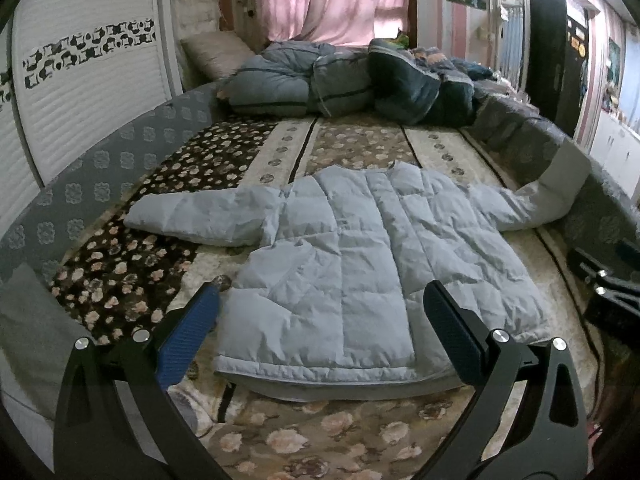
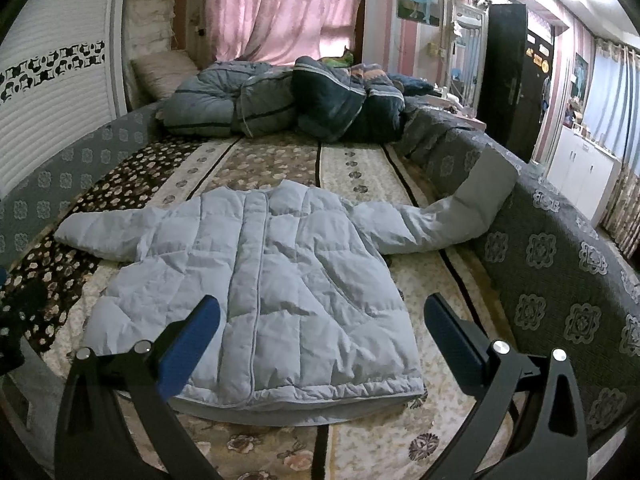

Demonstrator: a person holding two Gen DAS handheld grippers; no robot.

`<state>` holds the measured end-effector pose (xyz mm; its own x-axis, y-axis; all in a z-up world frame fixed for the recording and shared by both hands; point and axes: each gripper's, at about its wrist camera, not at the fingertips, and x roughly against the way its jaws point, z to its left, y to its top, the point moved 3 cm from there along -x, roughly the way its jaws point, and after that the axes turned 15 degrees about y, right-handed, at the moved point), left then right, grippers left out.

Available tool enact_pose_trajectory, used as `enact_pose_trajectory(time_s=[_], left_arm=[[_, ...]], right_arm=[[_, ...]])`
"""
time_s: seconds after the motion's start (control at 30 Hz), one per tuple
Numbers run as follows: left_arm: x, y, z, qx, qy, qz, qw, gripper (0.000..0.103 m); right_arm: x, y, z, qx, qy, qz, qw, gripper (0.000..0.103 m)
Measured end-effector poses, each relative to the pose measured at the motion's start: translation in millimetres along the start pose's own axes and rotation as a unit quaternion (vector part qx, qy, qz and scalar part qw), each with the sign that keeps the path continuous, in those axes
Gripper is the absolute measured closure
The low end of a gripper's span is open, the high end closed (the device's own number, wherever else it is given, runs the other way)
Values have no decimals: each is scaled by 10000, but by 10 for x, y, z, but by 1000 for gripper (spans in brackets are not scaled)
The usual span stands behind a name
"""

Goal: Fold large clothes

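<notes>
While nothing is gripped yet, puffer jacket [image 1: 360, 248] lies flat, sleeves spread, on bed [image 1: 360, 140] for folding | left tongs [image 1: 320, 320] wide open, empty, at near hem | right tongs [image 2: 320, 324] likewise | quilts [image 1: 320, 80] piled far.

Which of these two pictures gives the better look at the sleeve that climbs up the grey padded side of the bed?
The right wrist view. There the sleeve is nearer the middle, and its grey cuff end lies plainly against the padded bed edge. The left wrist view shows the same sleeve too, but pushed toward the frame's edge and smaller.
</notes>
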<state>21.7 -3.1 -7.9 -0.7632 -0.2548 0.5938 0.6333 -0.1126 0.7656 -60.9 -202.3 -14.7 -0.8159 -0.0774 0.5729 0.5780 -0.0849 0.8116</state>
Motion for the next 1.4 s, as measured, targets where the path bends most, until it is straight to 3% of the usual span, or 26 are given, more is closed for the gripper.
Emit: enact_pose_trajectory(time_s=[0.23, 0.43, 0.5, 0.57, 0.63, 0.77, 1.0, 1.23, 1.4], left_arm=[[-121, 95, 71, 71, -16, -3, 10000, 3], [-53, 197, 129, -120, 278, -492, 9983, 3], [-98, 165, 154, -78, 144, -352, 9992, 3], [-219, 95, 115, -197, -328, 19, 9993, 3], [-341, 21, 86, -286, -571, 337, 9974, 3], [-379, -62, 132, -247, -258, 244, 9991, 3], [-374, 42, 219, -193, -31, 105, 9998, 3], [-329, 74, 247, -124, -431, 113, 9989, 3], [-335, 78, 258, -84, -98, -22, 9999, 3]], right_arm=[[48, 154, 45, 57, 277, -305, 9991, 1], [62, 279, 45, 47, 473, -577, 9972, 1], [34, 278, 42, 20, 588, -568, 9967, 1], [-29, 245, 37, -48, 780, -455, 9959, 1], [-92, 212, 34, -117, 952, -322, 9949, 1], [-119, 177, 33, -37, 710, -254, 9971, 1], [-99, 223, 66, 92, 443, -213, 9987, 1], [-92, 257, 52, 70, 302, -172, 9994, 1], [-67, 299, 26, 112, -45, -211, 9997, 1]])
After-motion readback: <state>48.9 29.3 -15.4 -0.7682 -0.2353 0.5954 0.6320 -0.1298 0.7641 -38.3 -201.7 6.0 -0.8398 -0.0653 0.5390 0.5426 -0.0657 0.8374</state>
